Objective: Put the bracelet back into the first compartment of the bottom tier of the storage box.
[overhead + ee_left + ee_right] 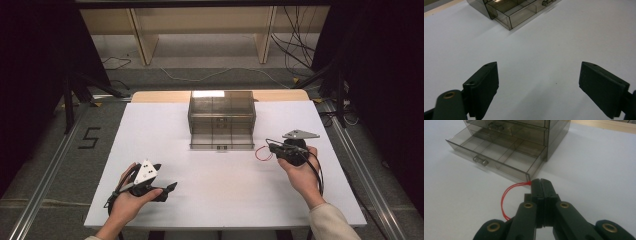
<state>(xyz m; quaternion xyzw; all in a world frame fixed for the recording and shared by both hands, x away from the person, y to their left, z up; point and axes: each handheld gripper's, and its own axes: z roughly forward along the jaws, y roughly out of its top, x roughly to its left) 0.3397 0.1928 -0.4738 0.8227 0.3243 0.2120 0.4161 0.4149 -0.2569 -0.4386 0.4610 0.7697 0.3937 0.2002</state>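
Note:
A smoky clear drawer cabinet point(222, 112) stands at the back middle of the white table, its bottom drawer point(221, 141) pulled out. In the right gripper view that drawer point(494, 155) has divided compartments and a clear handle point(480, 160). My right gripper point(270, 145) sits just right of the drawer's front corner, shut on a thin red band point(261, 154). The band point(505, 200) loops out from the closed tips point(540, 181) and curls back under the jaws. My left gripper point(169, 191) rests at the near left, open, with bare table between its jaws point(539, 67).
The white table top point(220, 185) ends in a wooden strip at the back. The cabinet point(511, 12) lies far ahead of the left gripper. Shelving and cables stand on the floor beyond the table.

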